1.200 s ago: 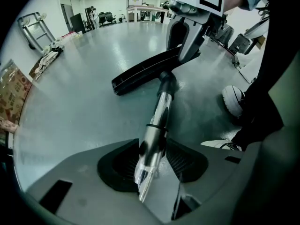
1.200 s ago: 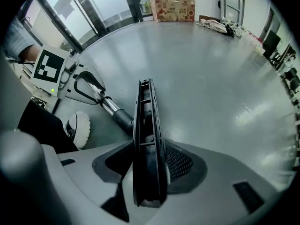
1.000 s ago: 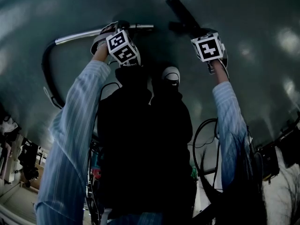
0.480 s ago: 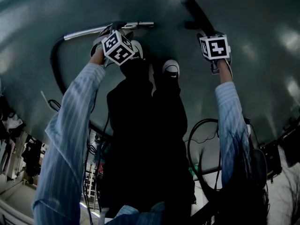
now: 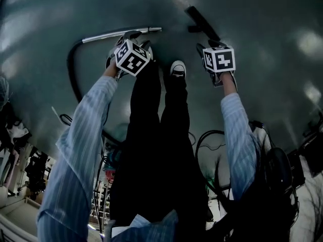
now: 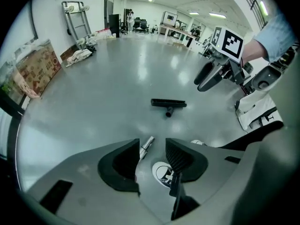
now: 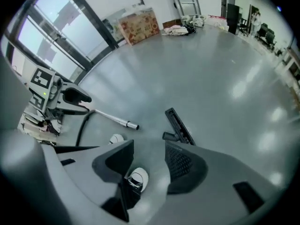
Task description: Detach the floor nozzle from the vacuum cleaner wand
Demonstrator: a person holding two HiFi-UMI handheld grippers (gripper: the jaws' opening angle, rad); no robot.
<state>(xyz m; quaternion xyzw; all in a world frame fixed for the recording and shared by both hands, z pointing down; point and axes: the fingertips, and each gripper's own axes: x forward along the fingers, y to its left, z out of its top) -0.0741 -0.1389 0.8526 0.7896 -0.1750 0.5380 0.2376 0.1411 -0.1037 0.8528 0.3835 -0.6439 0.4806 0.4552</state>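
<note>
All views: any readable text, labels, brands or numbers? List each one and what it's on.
No text in any view can be read.
left marker cube: black-and-white square code, no letters or digits.
right marker cube: the same kind of code, no letters or digits.
cardboard box: printed sides, too blurred to read.
shoe: dark mark on white, too small to read.

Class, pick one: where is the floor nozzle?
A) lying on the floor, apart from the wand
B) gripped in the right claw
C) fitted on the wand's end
A: the floor nozzle lies on the floor, with a bare gap between it and the end of the wand.
</note>
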